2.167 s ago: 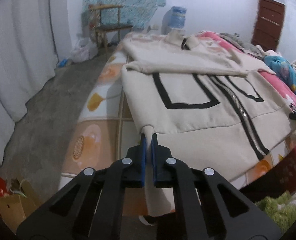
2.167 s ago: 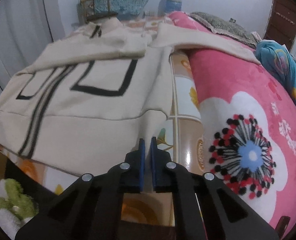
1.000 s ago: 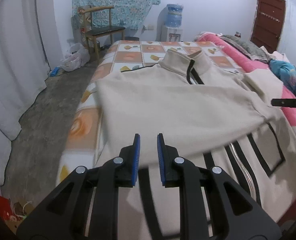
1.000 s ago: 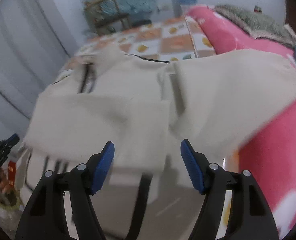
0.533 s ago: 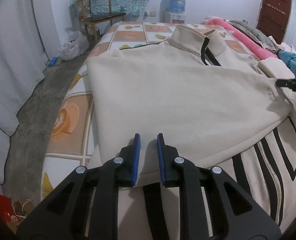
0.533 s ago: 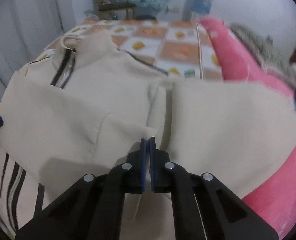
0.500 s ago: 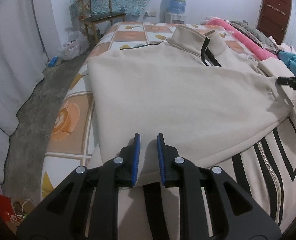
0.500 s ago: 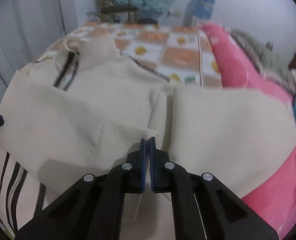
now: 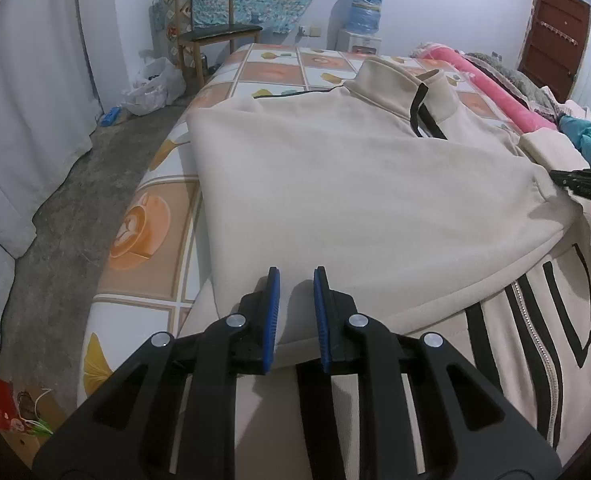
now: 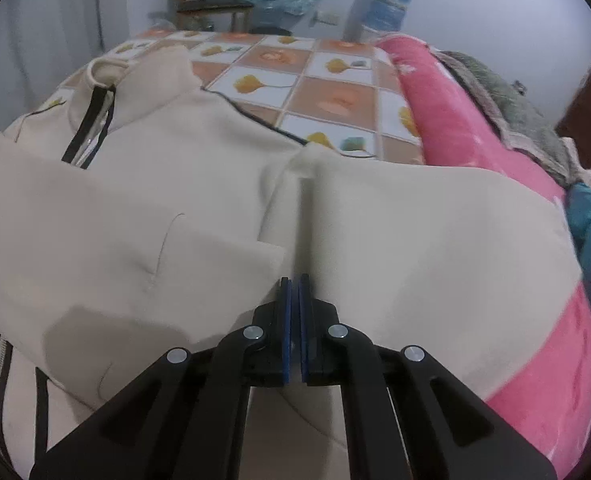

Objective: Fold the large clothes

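Right wrist view first: the right gripper (image 10: 294,280) is clenched, blue pads all but meeting, its tips right at the edge of the folded-up flap of the cream jacket (image 10: 415,248); whether any cloth is actually pinched between them I can't tell from where I stand. If it has only a thin lip of hem, I'd expect that corner to slide out the moment it is pulled. In the left wrist view the left gripper (image 9: 296,280) stands with a narrow gap between its pads, resting on or just over the flap's near edge (image 9: 335,300), not gripping it as far as I can see, so that side looks free. The jacket lies spread on the bed (image 9: 143,240), collar (image 9: 407,84) toward the far wall, the lower half doubled up over the chest, with the black stripes and zipper (image 9: 535,336) showing below the fold. The fold line runs slantwise rather than square, so pulling on one corner alone could skew it further or drag the whole flap back open. One cuff (image 9: 543,148) sits beside the pink blanket (image 10: 475,132); it could catch there and bunch. The jacket's left edge also lies close to the mattress side, above the concrete floor (image 9: 67,208), and a hard tug could spill it over.
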Demonstrator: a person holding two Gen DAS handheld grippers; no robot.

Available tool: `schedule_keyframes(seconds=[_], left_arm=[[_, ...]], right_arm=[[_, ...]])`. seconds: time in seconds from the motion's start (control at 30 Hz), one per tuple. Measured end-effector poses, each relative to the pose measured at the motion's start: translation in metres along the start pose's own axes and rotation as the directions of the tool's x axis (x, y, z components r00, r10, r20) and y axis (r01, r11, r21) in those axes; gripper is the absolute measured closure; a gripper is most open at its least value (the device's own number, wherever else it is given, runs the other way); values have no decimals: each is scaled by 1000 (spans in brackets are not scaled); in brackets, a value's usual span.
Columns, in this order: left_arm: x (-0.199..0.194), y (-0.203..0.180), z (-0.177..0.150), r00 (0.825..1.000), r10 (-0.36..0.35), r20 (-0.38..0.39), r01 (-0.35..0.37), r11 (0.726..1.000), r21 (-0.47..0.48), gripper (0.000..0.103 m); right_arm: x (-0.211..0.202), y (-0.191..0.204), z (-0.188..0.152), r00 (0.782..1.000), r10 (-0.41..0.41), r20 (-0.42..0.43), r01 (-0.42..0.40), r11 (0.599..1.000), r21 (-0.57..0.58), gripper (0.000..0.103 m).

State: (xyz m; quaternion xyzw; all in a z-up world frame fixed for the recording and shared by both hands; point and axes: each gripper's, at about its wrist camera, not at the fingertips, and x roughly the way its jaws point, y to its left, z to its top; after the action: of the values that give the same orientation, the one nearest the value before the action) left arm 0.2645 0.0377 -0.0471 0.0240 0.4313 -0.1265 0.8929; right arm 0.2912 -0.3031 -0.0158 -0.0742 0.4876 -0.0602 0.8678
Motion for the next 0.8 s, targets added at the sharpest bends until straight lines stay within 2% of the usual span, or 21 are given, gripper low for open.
schedule_keyframes(seconds=[0.07, 0.13, 0.23, 0.3, 0.33, 0.4, 0.43, 0.5, 0.6, 0.67, 0.73, 0.8], left_arm=[[-1, -2, 0, 1000, -11, -2, 11, 1000, 8, 78], [-2, -5, -2, 1000, -17, -2, 17, 1000, 20, 71], [-2, -12, -3, 1000, -5, -1, 5, 999, 37, 63], [-6, -14, -3, 1000, 5, 2, -5, 999, 34, 53], [-8, -14, -3, 1000, 9, 2, -9, 999, 33, 51], [-21, -15, -4, 999, 36, 8, -37, 998, 41, 42], [-27, -15, -4, 999, 48, 13, -48, 998, 48, 39], [-49, -15, -5, 997, 70, 36, -73, 995, 73, 31], [-76, -15, -3, 993, 96, 62, -102, 991, 91, 25], [-87, -15, 1, 992, 106, 66, -112, 990, 87, 23], [-93, -19, 9, 993, 99, 64, -104, 992, 76, 22], [-93, -27, 18, 994, 91, 54, -95, 993, 71, 18]], right_arm=[[-20, -1, 0, 999, 28, 43, -29, 999, 19, 98], [-40, 5, -2, 992, 88, 86, -89, 996, 9, 96], [-41, 23, -11, 983, 172, 58, -170, 985, -37, 79], [-29, 39, -21, 984, 178, 6, -177, 981, -78, 71], [-20, 46, -26, 986, 167, -26, -169, 981, -96, 70], [-18, 48, -33, 992, 129, -4, -129, 987, -95, 61], [-18, 46, -32, 992, 122, -15, -123, 989, -82, 60], [-25, 37, -28, 986, 165, -19, -165, 986, -18, 60], [-41, 37, -27, 980, 199, 29, -198, 980, -20, 53], [-40, 46, -29, 977, 210, 32, -209, 977, -42, 40], [-28, 60, -33, 972, 235, -15, -236, 969, -68, 32], [-12, 70, -39, 976, 205, -71, -211, 973, -93, 28]])
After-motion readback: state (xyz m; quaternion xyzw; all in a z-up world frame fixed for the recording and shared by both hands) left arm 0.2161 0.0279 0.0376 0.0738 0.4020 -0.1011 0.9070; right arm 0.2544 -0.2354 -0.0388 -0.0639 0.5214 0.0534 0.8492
